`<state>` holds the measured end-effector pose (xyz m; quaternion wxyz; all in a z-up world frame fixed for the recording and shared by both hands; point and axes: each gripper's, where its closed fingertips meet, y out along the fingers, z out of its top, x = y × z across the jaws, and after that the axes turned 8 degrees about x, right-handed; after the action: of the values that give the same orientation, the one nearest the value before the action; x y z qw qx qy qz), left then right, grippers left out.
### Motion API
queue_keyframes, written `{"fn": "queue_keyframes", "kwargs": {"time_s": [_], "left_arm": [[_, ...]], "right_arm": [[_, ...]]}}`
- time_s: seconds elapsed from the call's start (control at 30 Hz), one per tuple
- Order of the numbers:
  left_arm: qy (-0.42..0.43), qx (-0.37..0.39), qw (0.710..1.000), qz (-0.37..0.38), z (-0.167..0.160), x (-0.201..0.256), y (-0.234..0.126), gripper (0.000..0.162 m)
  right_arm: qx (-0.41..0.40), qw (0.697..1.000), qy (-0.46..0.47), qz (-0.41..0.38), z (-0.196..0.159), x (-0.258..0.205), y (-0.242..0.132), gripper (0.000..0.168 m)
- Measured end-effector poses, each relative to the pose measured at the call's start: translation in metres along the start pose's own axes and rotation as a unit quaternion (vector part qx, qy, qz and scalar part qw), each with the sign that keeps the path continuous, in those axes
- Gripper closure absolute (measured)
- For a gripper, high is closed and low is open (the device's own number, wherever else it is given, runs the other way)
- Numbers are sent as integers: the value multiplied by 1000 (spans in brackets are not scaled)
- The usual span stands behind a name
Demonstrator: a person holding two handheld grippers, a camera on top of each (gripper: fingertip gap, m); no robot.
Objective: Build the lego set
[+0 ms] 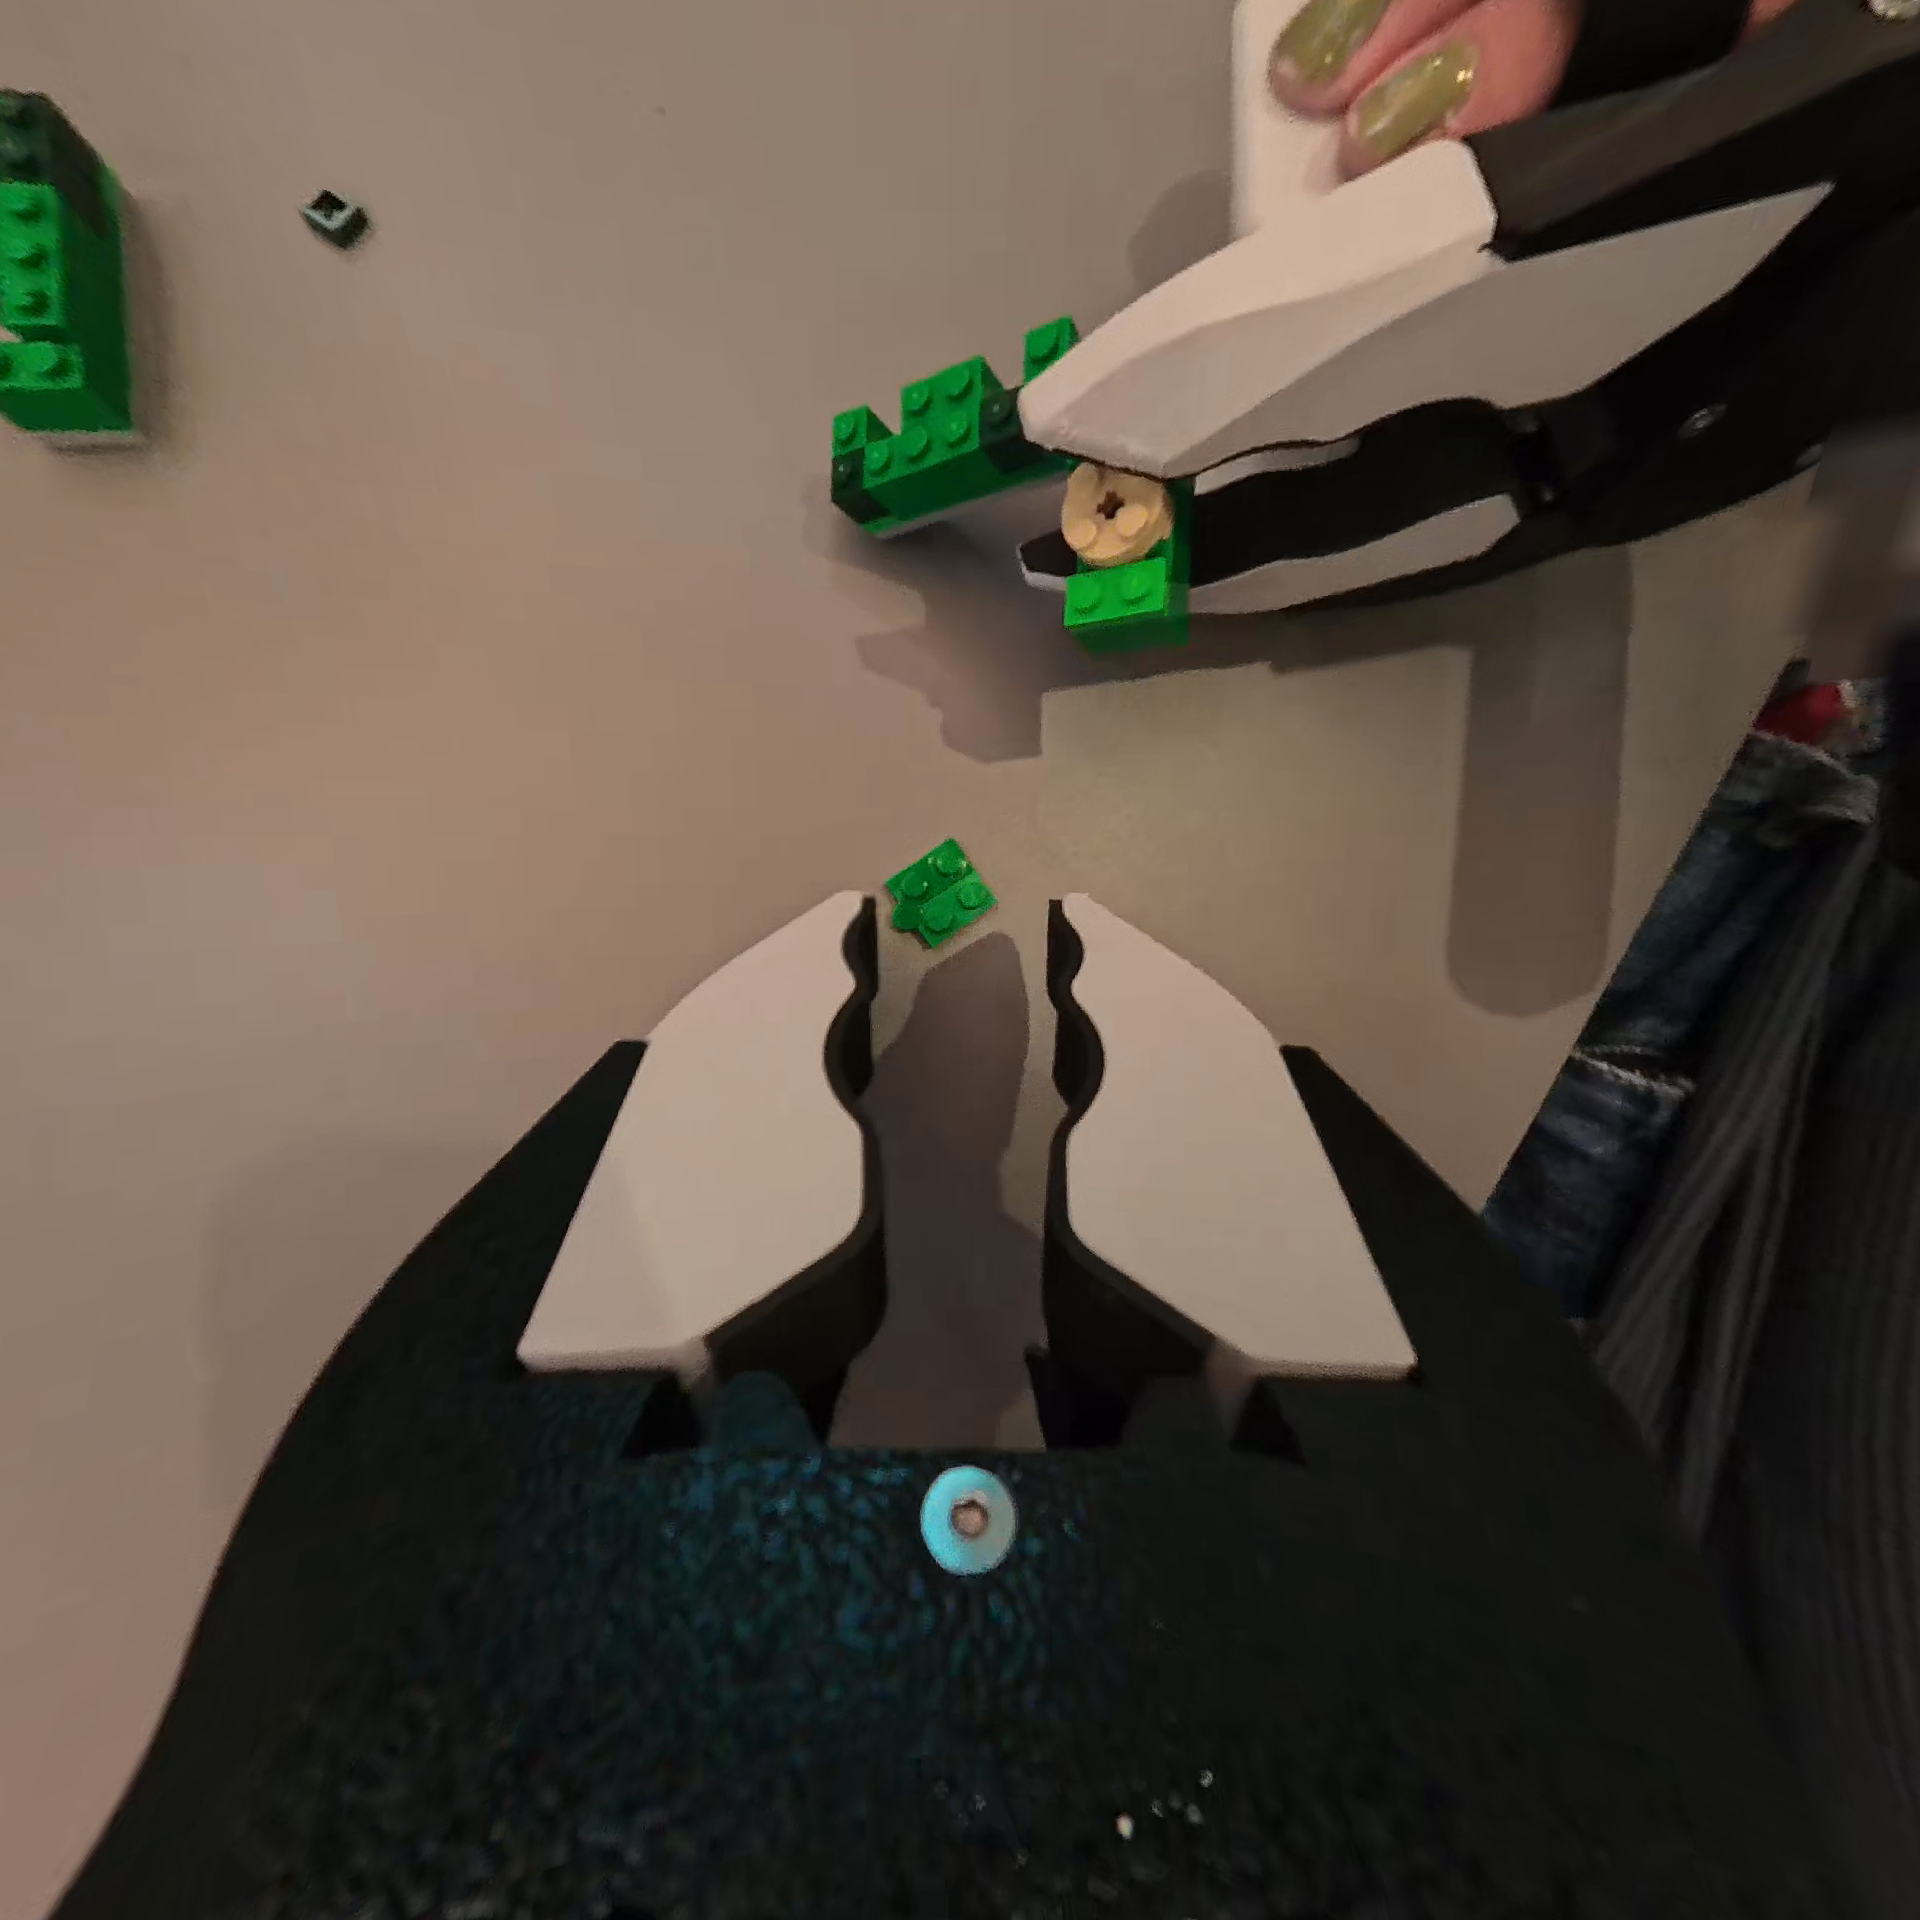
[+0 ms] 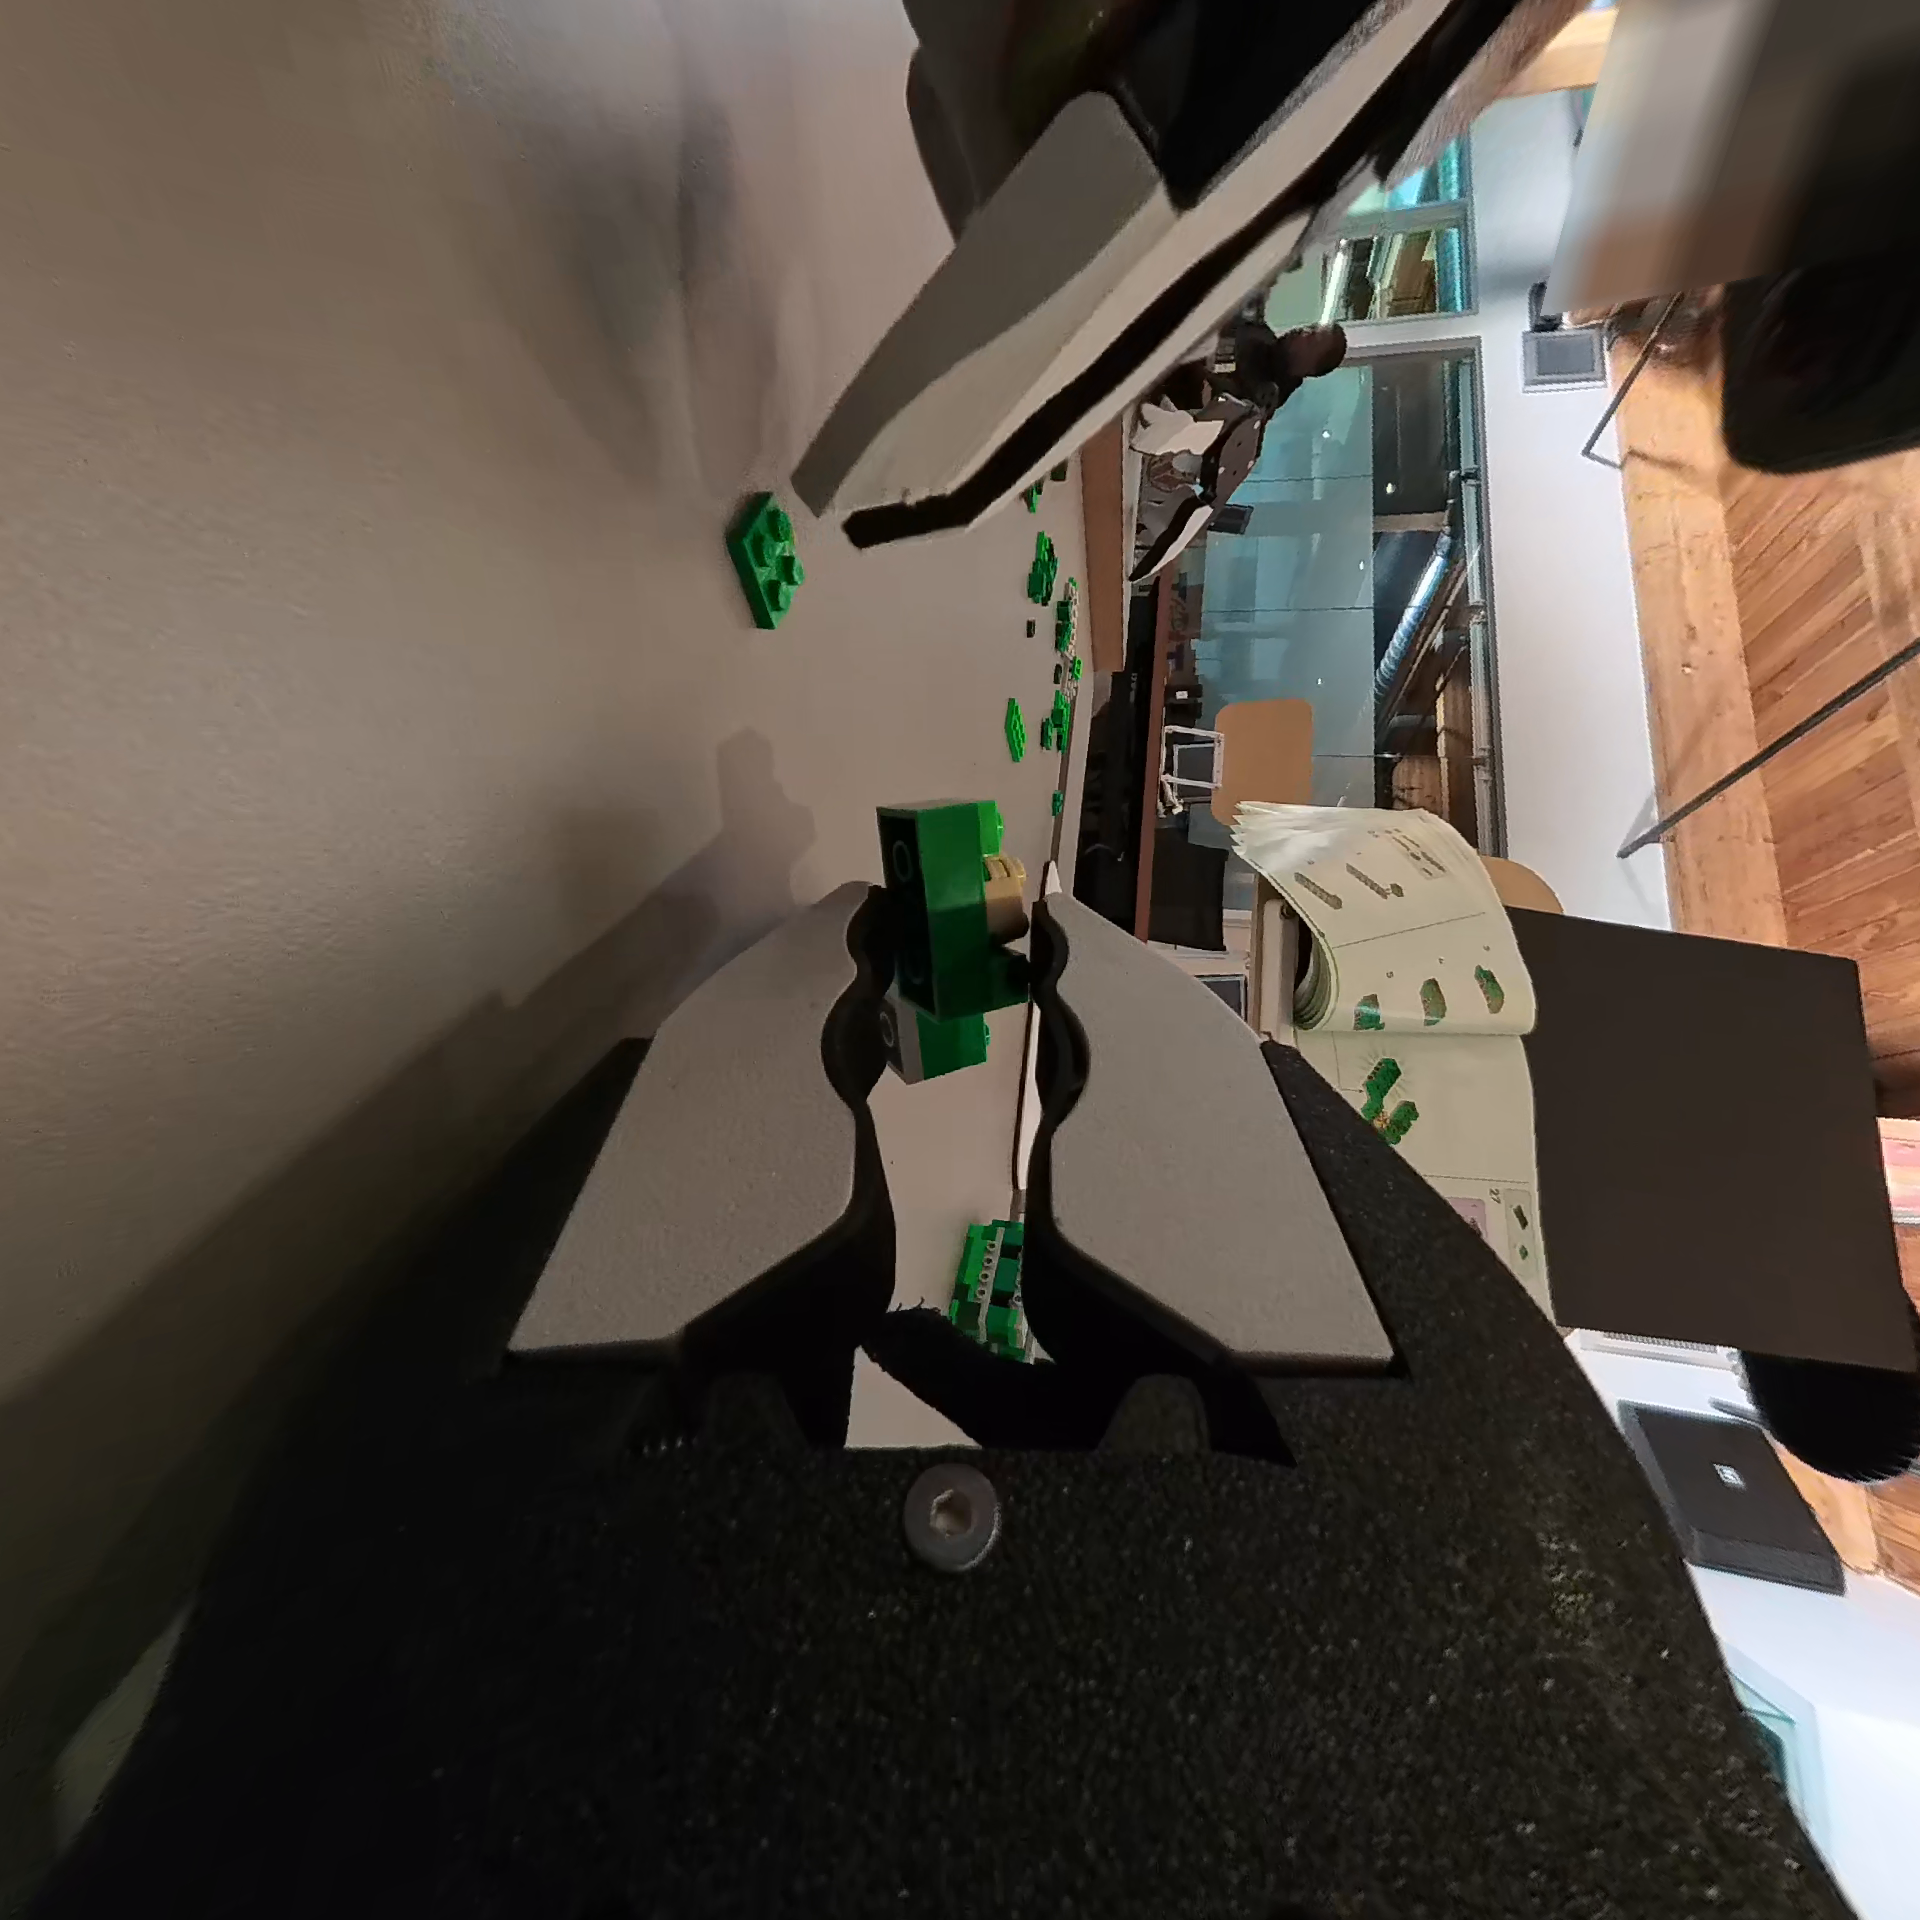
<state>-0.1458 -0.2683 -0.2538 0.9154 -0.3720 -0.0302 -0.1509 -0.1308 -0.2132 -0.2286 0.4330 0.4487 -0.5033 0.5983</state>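
Lego assembly point(image 1: 961, 436), green with a tan round piece point(image 1: 1112, 516) on one face, is clamped in the right hand-held gripper point(image 1: 1081, 509), raised above the grey tabletop point(image 1: 520, 675); its shadow falls clear beneath it. Jaws there are closed against the green bricks, the bulk of the assembly projecting beyond the fingertips.

Small green plate point(image 1: 940, 894) lies flat on the tabletop directly ahead of the left hand-held gripper point(image 1: 961, 914), just past its fingertips and slightly toward the left finger. Left jaws stand parted with nothing between them. The plate's long axis runs diagonally across the line of the fingers.

Judgement: the left hand-held gripper is the nearer to the plate and needs only a short forward and downward advance to straddle it. A larger green build point(image 1: 57, 281) and a small dark piece point(image 1: 335, 218) lie well apart.
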Motion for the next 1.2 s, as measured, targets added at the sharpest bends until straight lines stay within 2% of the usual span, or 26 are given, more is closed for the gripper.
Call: {"fn": "queue_keyframes", "kwargs": {"time_s": [0.2, 0.33, 0.5, 0.7, 0.97, 1.07, 1.2], "left_arm": [[32, 5, 995, 92, -5, -6, 9, 123], [55, 15, 989, 139, -1, -16, 9, 126], [61, 2, 986, 155, -7, -23, 2, 128], [63, 5, 993, 95, -8, -13, 6, 123], [52, 1, 997, 57, -7, -9, 9, 144], [10, 51, 999, -3, 7, 6, 9, 144], [-66, 119, 985, -103, 28, 26, 1, 144]], "right_arm": [[-1, 1000, 2, 0, 0, 0, 1, 144], [-2, 1000, 4, -1, 0, 0, 1, 144], [-1, 1000, 8, -1, 0, 0, 1, 144], [-1, 1000, 8, -1, 0, -1, 1, 144], [0, 1000, 4, -2, 1, -1, 1, 144], [-2, 1000, -18, -4, 1, -2, 1, 144], [-1, 998, -69, -11, 7, -4, 2, 144]]}}
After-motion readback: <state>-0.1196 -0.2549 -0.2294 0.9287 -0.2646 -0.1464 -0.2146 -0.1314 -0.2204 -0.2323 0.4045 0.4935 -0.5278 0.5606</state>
